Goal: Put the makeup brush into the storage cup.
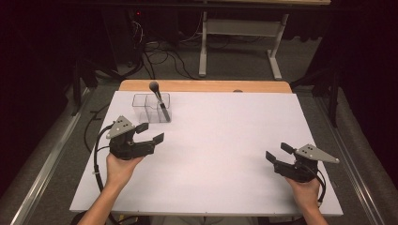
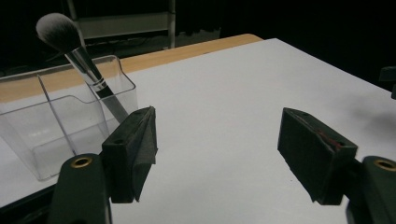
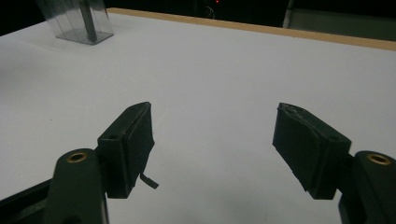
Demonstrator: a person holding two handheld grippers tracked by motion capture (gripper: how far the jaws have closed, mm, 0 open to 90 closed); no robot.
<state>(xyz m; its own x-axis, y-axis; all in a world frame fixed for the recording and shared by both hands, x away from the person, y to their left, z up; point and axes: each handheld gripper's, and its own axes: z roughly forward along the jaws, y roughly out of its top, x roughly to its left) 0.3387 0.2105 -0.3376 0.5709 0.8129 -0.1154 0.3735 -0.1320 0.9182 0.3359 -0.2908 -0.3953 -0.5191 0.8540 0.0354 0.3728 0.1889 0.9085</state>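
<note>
Clear plastic forms the two-compartment organiser (image 1: pixel 151 108) seen at the far left of the white bench (image 1: pixel 225 140), and a makeup brush with a silver ferrule and dark handle (image 1: pixel 159 101) is stood in its right compartment. Nothing is placed between the organiser and the left hand-held gripper (image 1: pixel 149 132), which is held just in front of it with its jaws spread wide and nothing between them. The right hand-held gripper (image 1: pixel 277 152) is held well apart, near the bench's right front corner, likewise wide open and empty. The brush's long axis is tilted, its fluffy grey head (image 2: pixel 58 30) pointing up and away to the left, its handle end down inside. A wooden edge (image 1: pixel 202 86) is seen beyond the white surface, then grey floor, cables and a table frame (image 1: pixel 239 42) in a dark room.
</note>
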